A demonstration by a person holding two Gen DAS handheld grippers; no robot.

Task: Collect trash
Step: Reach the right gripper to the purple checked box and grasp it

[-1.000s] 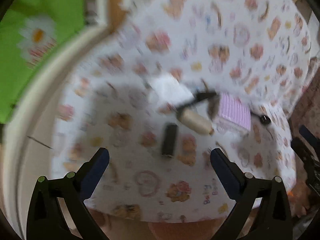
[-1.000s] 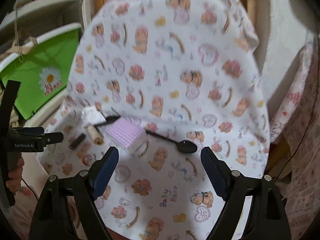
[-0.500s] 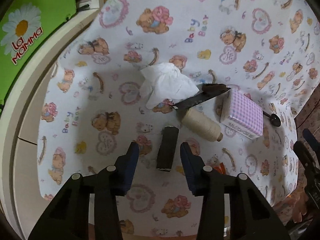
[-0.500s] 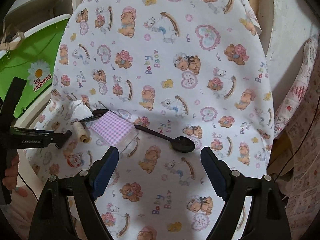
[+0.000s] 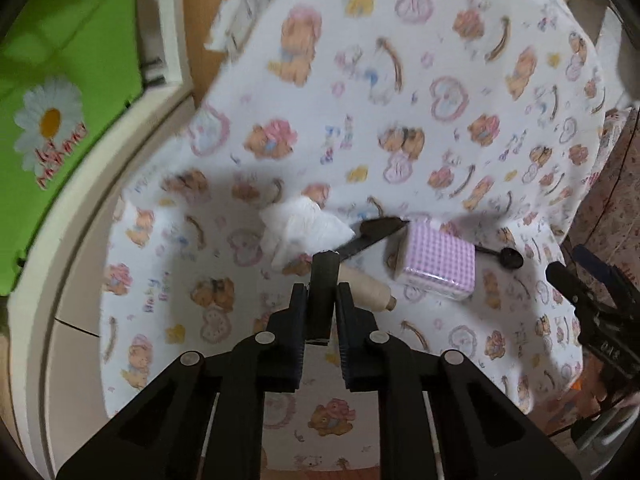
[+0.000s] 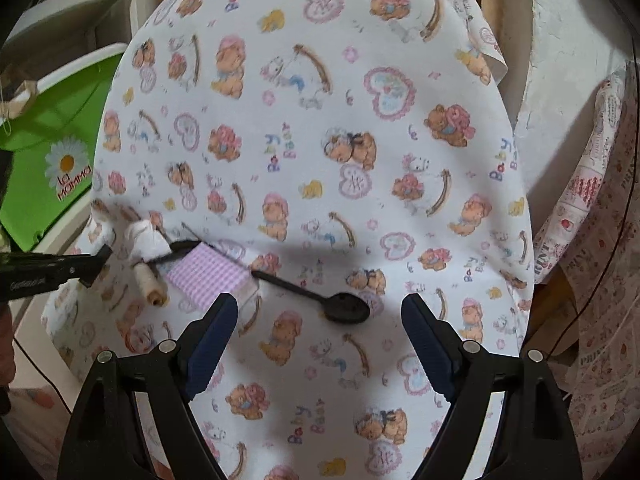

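Observation:
My left gripper [image 5: 322, 304] is shut on a small black cylinder [image 5: 323, 280] and holds it just above the bear-print cloth [image 5: 400, 80]. Beyond it lie a crumpled white tissue [image 5: 298, 229], a cream thread spool [image 5: 366, 286], a black knife-like piece [image 5: 374, 232], a lilac checked box [image 5: 440, 264] and a black spoon [image 5: 510, 257]. My right gripper [image 6: 318, 336] is open and empty above the cloth [image 6: 360, 120], with the black spoon [image 6: 336, 306] just ahead and the lilac box [image 6: 204, 276], spool [image 6: 148, 284] and tissue [image 6: 146, 240] to its left. The left gripper shows at the left edge [image 6: 52, 270].
A green bin with a daisy logo [image 5: 60, 112] stands left of the cloth, beside a cream rim [image 5: 52, 240]; it also shows in the right wrist view [image 6: 52, 152]. Patterned fabric [image 6: 592, 260] hangs at the right. A white wall [image 6: 560, 40] rises behind.
My left gripper came down over the black cylinder, closed on it and lifted it slightly. My right gripper stayed open and moved a little closer to the spoon.

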